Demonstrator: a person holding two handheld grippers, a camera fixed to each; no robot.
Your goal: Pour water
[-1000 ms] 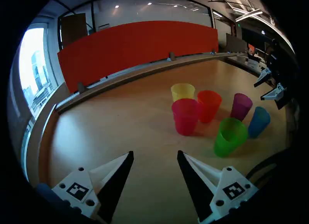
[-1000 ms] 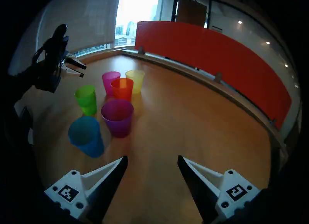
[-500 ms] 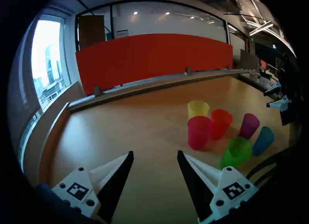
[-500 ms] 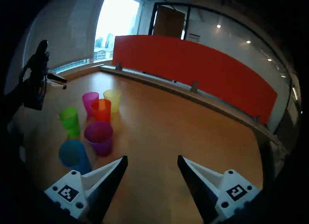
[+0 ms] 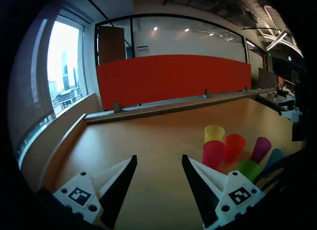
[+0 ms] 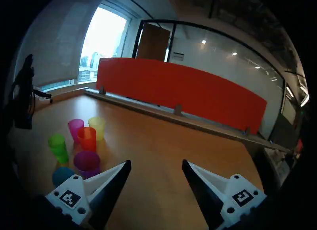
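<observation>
Blue cup cut off low at the right of the left gripper view, dim against the dark edge. Green cup just beside it, base hidden behind a finger of the left claw. Pink cup, orange cup, yellow cup and purple cup upright in the same tight cluster on the wooden surface. Touching or merely overlapping, hard to tell. Contents of all six too small to make out.

From the right gripper view, same cluster low at the left, with blue and purple cups partly behind a finger of the right claw. Other claw far off at the left edge there, a dark silhouette, opening unreadable from that side.

Left claw: fingers spread wide, gripping nothing, touching none of the cups. Right claw: likewise wide apart, nothing between the fingers, cups off to its left. Red partition along the far side of the surface.
</observation>
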